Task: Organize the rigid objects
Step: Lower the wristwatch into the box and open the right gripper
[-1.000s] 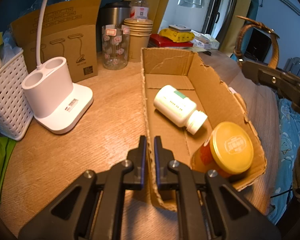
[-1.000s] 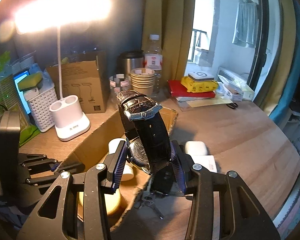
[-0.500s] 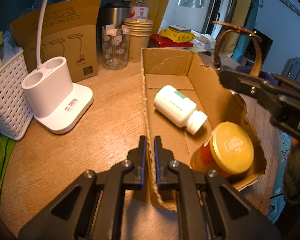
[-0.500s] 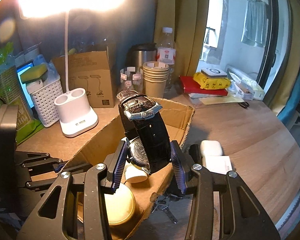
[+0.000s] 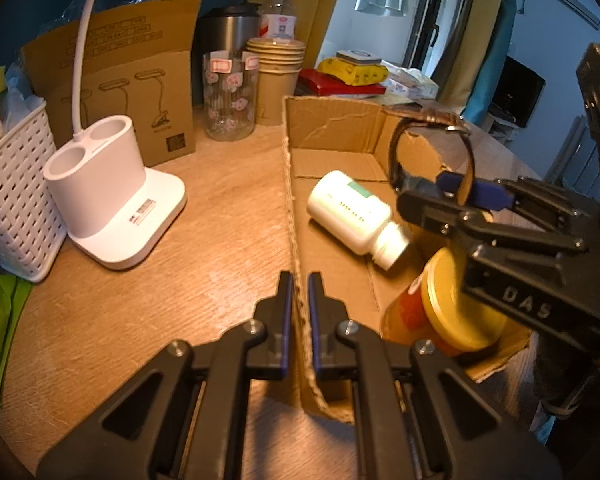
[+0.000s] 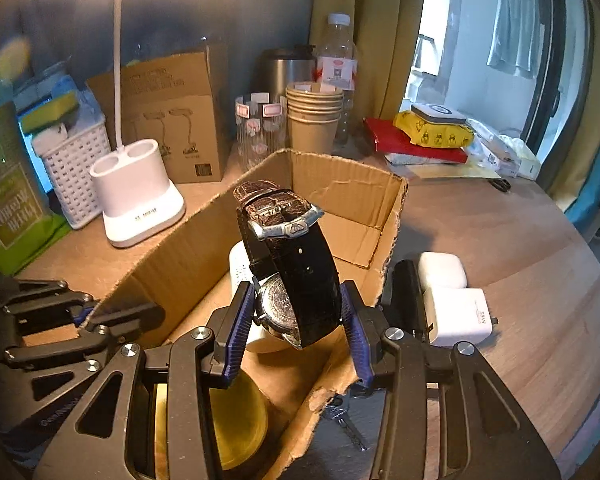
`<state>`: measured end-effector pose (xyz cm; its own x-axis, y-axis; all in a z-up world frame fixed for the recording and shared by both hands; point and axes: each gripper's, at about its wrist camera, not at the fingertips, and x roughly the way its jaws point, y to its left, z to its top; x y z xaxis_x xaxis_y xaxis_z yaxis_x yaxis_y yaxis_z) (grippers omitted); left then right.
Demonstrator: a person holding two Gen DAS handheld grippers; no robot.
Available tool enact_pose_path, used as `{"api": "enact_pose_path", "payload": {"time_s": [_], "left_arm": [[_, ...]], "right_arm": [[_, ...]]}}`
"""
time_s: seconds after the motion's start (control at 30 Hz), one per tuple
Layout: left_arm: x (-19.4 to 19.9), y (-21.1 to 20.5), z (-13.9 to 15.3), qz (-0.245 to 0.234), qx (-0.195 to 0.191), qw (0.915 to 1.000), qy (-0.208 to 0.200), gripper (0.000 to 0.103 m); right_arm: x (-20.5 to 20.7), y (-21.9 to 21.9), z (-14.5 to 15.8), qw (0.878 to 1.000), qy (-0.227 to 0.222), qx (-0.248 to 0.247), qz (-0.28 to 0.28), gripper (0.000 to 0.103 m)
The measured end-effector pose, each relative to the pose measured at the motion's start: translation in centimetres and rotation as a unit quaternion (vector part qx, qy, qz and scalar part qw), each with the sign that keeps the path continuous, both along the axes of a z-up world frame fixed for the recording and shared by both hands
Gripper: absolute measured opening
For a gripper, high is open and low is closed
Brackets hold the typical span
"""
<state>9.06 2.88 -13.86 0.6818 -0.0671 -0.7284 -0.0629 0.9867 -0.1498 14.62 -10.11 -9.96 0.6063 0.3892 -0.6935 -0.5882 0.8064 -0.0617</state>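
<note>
Now our right gripper [image 6: 298, 316], squeezing the watch [image 6: 296, 264], has dropped over the box [image 5: 332, 136]; our left gripper [image 5: 299, 308] pinches its wall, probably steadying it.

Black-strapped watch [image 6: 296, 280] upright above cardboard box [image 6: 352, 196] holding bottle [image 5: 350, 212], jar [image 5: 452, 308].

Take the white lamp base [image 5: 112, 196] as your landmark on the wooden table [image 5: 204, 240]. Left of it, touching, you see a white woven basket [image 5: 12, 196]. Behind it stands a printed cardboard carton [image 5: 128, 80]. Further right along the back you find a patterned glass jar [image 5: 230, 96], stacked paper cups [image 5: 276, 76], a steel flask [image 5: 228, 34] and a water bottle [image 5: 278, 12].
</note>
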Motion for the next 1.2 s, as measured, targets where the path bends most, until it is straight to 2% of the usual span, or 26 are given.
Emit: {"api": "enact_pose_path", "payload": {"time_s": [0.17, 0.4, 1.2], "left_arm": [[0.0, 0.0, 0.0, 0.000, 0.000, 1.0000, 0.000, 0.007], [0.0, 0.0, 0.0, 0.000, 0.000, 1.0000, 0.000, 0.007], [0.0, -0.2, -0.1, 0.000, -0.001, 1.0000, 0.000, 0.007]], "right_arm": [[-0.2, 0.5, -0.3, 1.000, -0.010, -0.021, -0.001, 0.046], [-0.1, 0.5, -0.3, 1.000, -0.005, -0.023, -0.004, 0.046], [-1.4, -1.4, 1.7, 1.000, -0.006, 0.012, -0.018, 0.048]]}}
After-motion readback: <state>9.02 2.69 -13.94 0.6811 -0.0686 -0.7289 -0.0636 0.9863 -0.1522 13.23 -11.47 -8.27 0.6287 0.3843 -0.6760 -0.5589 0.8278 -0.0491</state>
